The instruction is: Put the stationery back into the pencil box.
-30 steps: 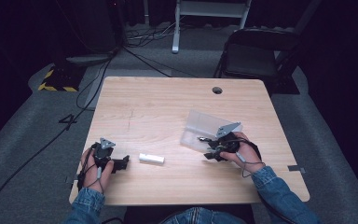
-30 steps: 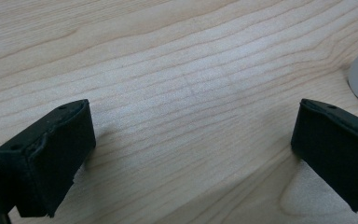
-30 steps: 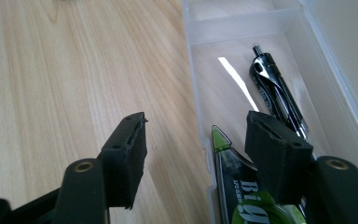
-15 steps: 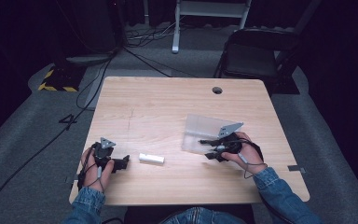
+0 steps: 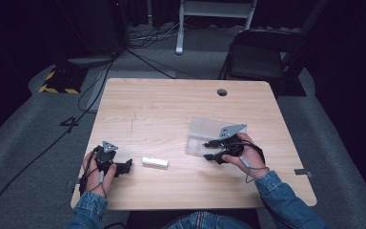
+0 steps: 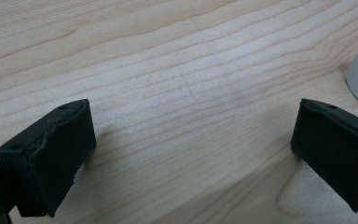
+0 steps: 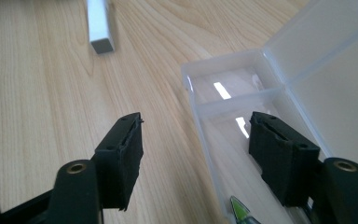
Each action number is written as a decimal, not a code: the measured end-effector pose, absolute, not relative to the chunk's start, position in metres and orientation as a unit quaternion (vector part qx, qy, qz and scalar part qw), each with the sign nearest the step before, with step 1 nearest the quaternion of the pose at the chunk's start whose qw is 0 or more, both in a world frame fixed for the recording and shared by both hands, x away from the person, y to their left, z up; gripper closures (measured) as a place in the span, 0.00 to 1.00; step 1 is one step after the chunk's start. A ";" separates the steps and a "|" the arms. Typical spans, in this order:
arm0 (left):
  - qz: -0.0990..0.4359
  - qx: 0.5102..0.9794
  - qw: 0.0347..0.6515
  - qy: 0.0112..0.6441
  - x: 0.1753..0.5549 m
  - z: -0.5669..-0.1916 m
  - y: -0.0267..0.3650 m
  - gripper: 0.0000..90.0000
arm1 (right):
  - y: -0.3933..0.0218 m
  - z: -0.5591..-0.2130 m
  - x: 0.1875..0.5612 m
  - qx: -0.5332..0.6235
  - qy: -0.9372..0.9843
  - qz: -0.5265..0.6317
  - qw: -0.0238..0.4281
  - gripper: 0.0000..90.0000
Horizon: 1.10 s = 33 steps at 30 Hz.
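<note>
A dark room with grey carpet surrounds a light wooden table (image 5: 171,109); a black chair (image 5: 259,59) stands beyond its far edge at about one o'clock, and cables trail across the floor at eleven o'clock. A small round hole (image 5: 222,92) sits near the table's far edge.

A person in denim sleeves reaches in from six o'clock with a two-jaw tool in each hand. The left gripper (image 5: 126,165) rests low on the table at about eight o'clock, its jaws pointing toward three o'clock. In the left gripper view its two black jaws stand wide apart over bare wood, with nothing between them.

A small white rectangular block (image 5: 154,162) lies flat on the table just beyond those jaws, toward the table's centre, near but not touching.

The right gripper (image 5: 208,149) is at about four o'clock, jaws pointing toward nine o'clock. Its jaws have just been opening and now stand apart, gripping nothing. In the right gripper view they straddle the near wall of a clear plastic box (image 7: 242,121), whose lid lies flipped open behind it. A green-tipped object (image 7: 240,211) lies inside the box, too little of it visible to identify.
</note>
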State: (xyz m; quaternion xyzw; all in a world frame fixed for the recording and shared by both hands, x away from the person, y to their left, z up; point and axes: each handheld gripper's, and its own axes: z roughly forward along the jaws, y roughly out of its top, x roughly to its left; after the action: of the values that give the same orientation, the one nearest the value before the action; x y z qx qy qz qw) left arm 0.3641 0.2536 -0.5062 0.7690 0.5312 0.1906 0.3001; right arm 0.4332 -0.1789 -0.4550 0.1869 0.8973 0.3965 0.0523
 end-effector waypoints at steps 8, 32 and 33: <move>0.191 0.769 0.299 0.532 0.357 -0.506 0.256 0.00 | -0.160 -0.446 0.432 0.176 0.895 0.406 0.052 0.40; 0.192 0.770 0.299 0.530 0.355 -0.506 0.256 0.00 | -0.088 -0.448 0.426 0.153 0.894 0.420 0.031 0.42; 0.191 0.770 0.299 0.531 0.355 -0.506 0.256 0.00 | -0.082 -0.451 0.426 0.151 0.896 0.417 0.027 0.42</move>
State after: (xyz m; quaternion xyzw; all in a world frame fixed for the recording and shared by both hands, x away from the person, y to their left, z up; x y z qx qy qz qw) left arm 0.3551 0.2562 -0.5061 0.7697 0.5309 0.1912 0.2986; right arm 0.4257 -0.0819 -0.4511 0.1509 0.8958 0.4173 0.0266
